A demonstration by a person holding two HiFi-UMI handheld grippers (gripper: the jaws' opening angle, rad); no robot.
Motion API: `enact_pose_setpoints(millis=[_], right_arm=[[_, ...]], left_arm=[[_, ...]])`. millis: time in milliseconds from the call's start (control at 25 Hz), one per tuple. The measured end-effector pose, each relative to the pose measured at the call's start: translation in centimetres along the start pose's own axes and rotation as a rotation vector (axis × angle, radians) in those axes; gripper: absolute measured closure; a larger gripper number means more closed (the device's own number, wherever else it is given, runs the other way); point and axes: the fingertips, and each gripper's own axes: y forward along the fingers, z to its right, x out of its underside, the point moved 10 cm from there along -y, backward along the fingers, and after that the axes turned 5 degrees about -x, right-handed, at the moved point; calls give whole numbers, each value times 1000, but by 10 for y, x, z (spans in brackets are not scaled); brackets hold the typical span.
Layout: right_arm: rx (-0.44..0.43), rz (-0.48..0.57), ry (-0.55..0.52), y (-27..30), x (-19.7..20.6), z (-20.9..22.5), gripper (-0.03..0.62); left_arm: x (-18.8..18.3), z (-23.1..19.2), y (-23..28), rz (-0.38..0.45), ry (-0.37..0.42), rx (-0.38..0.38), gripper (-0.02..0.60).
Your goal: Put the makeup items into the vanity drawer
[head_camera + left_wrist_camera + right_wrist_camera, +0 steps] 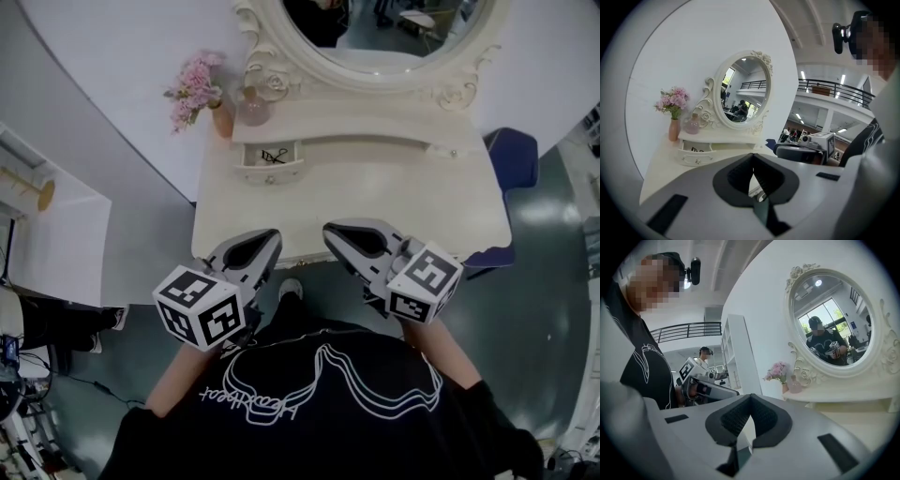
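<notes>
**Cream vanity, both tools empty**

I hold the left tool (267, 240) and right tool (336, 234) at the smooth tabletop's (394, 202) near edge, ribbed black pads closed together on nothing. The small curved-front drawer (270, 172) stands open, with a thin dark makeup item (274, 156) inside. A carved oval mirror (375, 67) stands behind.

Item (275, 156) in drawer (270, 174) (dark, thin) unidentifiable.

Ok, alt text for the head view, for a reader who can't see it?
Seen from above, a person holds the left tool and right tool, both shut and empty, over the near edge of a white vanity table. Its small drawer stands open with a dark item inside, under an oval mirror and near pink flowers.
</notes>
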Motion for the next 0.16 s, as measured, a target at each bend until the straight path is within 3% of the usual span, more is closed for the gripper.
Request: enact_pose_setpoints(millis=[160], right_arm=[[-3, 0, 10, -3, 2, -3, 589]], left_arm=[[3, 1, -1, -1, -4, -1, 578]])
